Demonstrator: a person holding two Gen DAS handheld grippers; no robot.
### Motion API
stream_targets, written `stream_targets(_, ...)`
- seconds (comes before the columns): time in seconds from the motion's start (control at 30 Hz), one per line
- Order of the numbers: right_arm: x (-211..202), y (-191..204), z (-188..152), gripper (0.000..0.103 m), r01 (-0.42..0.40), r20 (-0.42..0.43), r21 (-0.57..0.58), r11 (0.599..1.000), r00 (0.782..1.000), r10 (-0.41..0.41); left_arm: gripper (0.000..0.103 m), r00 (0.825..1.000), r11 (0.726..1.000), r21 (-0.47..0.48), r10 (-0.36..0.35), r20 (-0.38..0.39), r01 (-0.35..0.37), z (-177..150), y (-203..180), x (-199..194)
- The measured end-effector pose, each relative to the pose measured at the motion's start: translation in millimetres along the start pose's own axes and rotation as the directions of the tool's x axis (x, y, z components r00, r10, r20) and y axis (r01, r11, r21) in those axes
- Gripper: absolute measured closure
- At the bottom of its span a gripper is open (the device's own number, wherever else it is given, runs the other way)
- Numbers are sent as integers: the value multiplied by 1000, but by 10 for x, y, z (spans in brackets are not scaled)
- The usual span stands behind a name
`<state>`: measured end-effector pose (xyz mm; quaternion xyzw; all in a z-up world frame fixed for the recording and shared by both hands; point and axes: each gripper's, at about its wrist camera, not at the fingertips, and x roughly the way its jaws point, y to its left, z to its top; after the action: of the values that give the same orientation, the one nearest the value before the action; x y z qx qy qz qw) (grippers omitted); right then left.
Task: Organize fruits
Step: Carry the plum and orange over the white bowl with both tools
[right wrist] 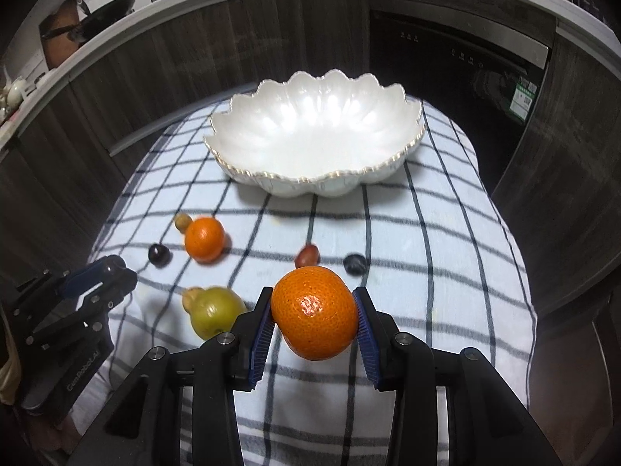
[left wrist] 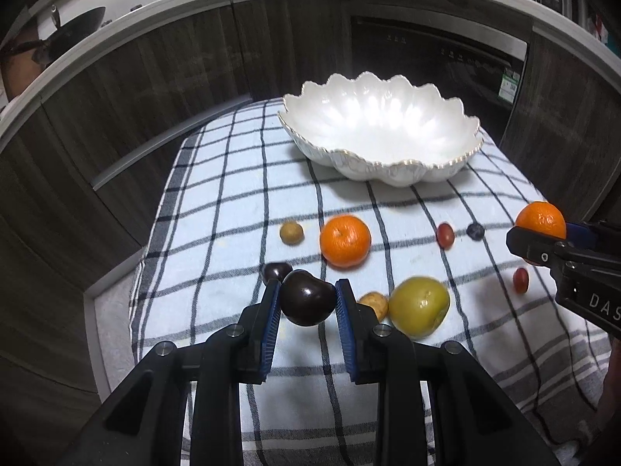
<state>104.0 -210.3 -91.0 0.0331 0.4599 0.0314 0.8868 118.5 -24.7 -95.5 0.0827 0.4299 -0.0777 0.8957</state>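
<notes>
My left gripper (left wrist: 307,291) is shut on a dark purple plum (left wrist: 306,303), held just above the checked cloth (left wrist: 233,178). My right gripper (right wrist: 314,303) is shut on an orange mandarin (right wrist: 314,312), also clear of the cloth. In the left wrist view that right gripper (left wrist: 539,233) shows at the right edge with its mandarin (left wrist: 540,217). A white scalloped bowl (left wrist: 388,173) (right wrist: 295,186) stands empty at the far end. In the right wrist view the left gripper (right wrist: 116,272) is at the left edge, its plum hidden.
On the cloth lie a second mandarin (left wrist: 344,240), a green fruit (left wrist: 419,306), two small tan fruits (left wrist: 292,232) (left wrist: 374,305), a dark fruit (left wrist: 276,272), red grapes (left wrist: 445,235) (left wrist: 520,279) and a blueberry (left wrist: 475,231). Dark cabinets (left wrist: 174,77) ring the table.
</notes>
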Motion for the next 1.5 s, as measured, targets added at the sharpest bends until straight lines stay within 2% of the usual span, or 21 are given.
stream_targets(0.4,-137,-30,494,62,11,103,-10,1000,995,-10,74,999,1000,-17,-18,51,19,414,31,-56)
stream_targets(1.0,-52,-237,1261,62,27,177,-16,1000,984,-24,74,994,997,-17,-70,79,71,1233,17,190)
stream_targets(1.13,27,-275,1409,62,27,177,-17,999,984,-24,74,994,996,-9,-87,67,88,1369,-20,304)
stream_targets(1.5,485,-446,1627,62,22,90,5,1000,996,-23,74,992,992,-4,-126,16,126,1591,-101,764)
